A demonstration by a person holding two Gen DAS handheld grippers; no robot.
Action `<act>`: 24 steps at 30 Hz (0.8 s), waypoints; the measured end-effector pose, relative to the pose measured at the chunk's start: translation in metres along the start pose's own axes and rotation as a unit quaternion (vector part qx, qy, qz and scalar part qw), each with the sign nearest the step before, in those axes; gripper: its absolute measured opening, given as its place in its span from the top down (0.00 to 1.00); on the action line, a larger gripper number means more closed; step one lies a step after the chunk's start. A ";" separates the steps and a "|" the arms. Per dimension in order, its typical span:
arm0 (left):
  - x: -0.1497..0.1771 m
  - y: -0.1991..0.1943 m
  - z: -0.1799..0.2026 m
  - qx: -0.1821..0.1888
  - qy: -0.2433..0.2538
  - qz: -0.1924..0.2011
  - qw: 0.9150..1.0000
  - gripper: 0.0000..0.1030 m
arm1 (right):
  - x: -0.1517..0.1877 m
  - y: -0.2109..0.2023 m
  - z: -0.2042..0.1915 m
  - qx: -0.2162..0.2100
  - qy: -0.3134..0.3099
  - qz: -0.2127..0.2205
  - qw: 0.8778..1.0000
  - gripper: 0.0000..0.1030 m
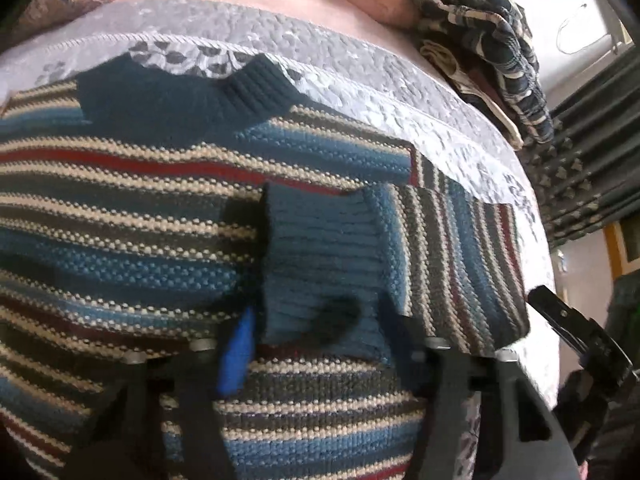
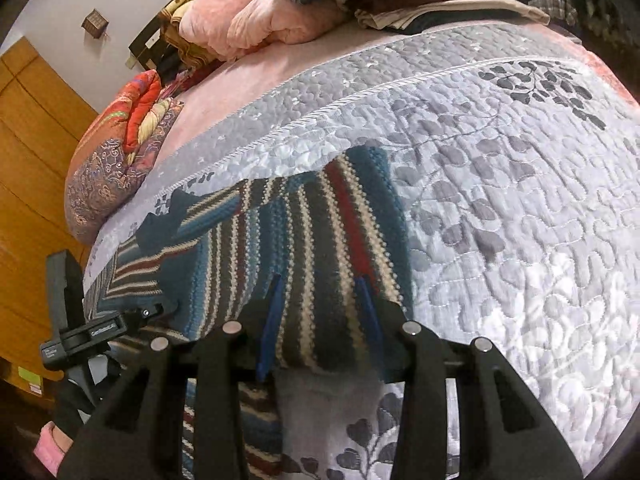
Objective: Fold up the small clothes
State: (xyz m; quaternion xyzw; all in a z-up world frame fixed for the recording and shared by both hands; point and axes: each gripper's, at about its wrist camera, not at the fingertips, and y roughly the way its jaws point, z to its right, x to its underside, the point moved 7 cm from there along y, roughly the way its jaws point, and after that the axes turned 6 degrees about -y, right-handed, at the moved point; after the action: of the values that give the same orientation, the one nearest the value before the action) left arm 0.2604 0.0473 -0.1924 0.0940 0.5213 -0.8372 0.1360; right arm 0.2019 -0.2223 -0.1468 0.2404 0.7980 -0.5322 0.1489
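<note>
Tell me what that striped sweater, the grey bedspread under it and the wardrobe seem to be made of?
The striped sweater looks like chunky knitted yarn, wool or acrylic: visible stitch rows and ribbed cuff. The grey bedspread looks like quilted fabric with a slight sheen, showing stitched leaf outlines and puffed padding. The wardrobe looks like orange-brown wood or wood-look laminate, smooth; the view cannot settle which.

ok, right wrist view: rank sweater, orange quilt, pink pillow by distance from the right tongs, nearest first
1. sweater: between the right tongs, on the bed.
2. orange quilt: up left, at the bed's far-left edge.
3. pink pillow: farthest, top centre by the headboard.
</note>
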 end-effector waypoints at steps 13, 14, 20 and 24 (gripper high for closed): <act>-0.043 -0.086 -0.012 0.028 0.023 0.133 0.991 0.85 | 0.001 0.008 0.013 -0.020 0.041 -0.016 0.999 0.63; -0.047 -0.091 -0.020 0.022 0.020 0.139 0.990 0.85 | 0.002 0.012 0.010 -0.024 0.040 -0.023 0.999 0.63; -0.062 -0.110 -0.076 0.005 -0.027 0.154 0.988 0.85 | 0.011 0.035 -0.021 -0.052 0.029 -0.056 0.997 0.63; -0.066 -0.117 -0.111 0.003 -0.054 0.155 0.987 0.85 | 0.013 0.046 -0.040 -0.059 0.017 -0.070 0.996 0.63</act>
State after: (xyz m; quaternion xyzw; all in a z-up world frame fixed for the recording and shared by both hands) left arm 0.2863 0.2048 -0.1219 0.1286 0.4901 -0.8114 0.2914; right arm 0.2169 -0.1679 -0.1729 0.1836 0.8454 -0.4889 0.1119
